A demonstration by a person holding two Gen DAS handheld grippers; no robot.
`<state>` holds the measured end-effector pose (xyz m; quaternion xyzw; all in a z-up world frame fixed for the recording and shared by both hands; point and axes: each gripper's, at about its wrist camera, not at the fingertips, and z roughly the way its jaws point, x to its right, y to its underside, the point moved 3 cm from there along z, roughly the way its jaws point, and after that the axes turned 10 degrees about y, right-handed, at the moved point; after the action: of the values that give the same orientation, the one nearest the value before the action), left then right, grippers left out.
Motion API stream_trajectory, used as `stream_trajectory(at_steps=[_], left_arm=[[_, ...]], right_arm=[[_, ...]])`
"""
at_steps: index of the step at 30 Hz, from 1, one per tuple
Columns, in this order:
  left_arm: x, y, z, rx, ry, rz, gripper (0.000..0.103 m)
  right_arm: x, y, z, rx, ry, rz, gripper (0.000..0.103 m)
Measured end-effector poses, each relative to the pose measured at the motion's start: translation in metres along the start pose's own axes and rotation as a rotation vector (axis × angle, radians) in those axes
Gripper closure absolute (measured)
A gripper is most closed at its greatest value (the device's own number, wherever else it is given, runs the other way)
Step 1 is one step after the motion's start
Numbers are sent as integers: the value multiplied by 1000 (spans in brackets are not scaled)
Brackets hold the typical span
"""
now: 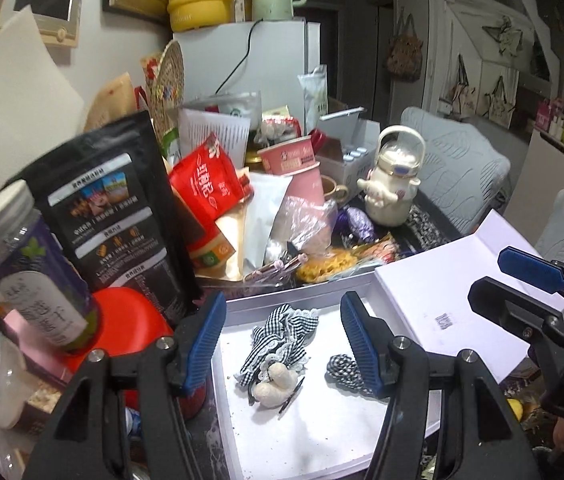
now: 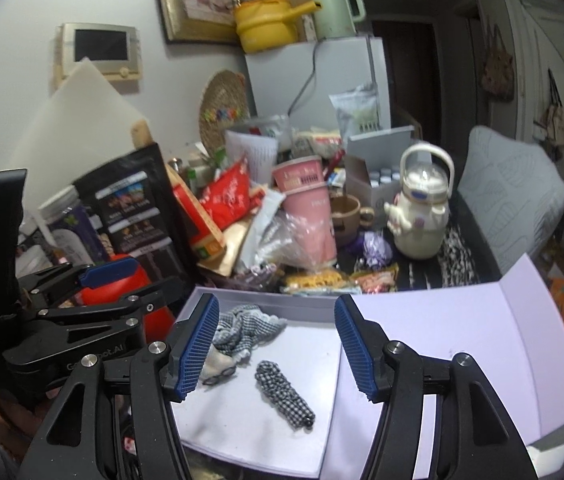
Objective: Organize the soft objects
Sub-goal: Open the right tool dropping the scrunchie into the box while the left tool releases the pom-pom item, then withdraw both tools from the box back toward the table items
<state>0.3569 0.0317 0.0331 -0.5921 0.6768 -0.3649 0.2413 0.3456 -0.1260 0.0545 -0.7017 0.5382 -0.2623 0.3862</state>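
Both soft pieces sit inside the white box (image 1: 241, 432) at the bottom centre of the frame: the frilly gingham scrunchie (image 1: 282, 340) with its little cream plush charm (image 1: 273, 384), and just beside it, apart, a rolled gingham hair tie (image 1: 342, 366). In the right wrist view that hair tie (image 2: 286, 394) lies at the middle of the box floor, the scrunchie (image 2: 241, 330) up against the far wall. The left tongs (image 1: 286, 348) hover spread wide over the box, holding nothing; the right tongs (image 2: 277, 348) are likewise parted and empty. The box lid (image 2: 462, 344) stands open at the right. By my reckoning the gathering looks largely done; closing the lid seems what's left. The worktop (image 1: 422, 236) behind stays crowded with packets, none plainly soft goods.
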Motion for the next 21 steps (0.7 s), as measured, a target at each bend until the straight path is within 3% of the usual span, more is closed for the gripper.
stream_trajectory(at_steps=[5, 13, 16, 21], left_arm=[[2, 2, -18, 25, 7, -9, 44], [10, 17, -51, 37, 16, 24, 43], [14, 26, -70, 60, 25, 25, 24], [22, 40, -98, 86, 43, 32, 21]], right_arm=[[-6, 0, -30, 66, 30, -28, 39], [-10, 16, -61, 70, 25, -9, 37], [-9, 27, -74, 59, 39, 5, 37], [-10, 42, -95, 46, 60, 22, 36]])
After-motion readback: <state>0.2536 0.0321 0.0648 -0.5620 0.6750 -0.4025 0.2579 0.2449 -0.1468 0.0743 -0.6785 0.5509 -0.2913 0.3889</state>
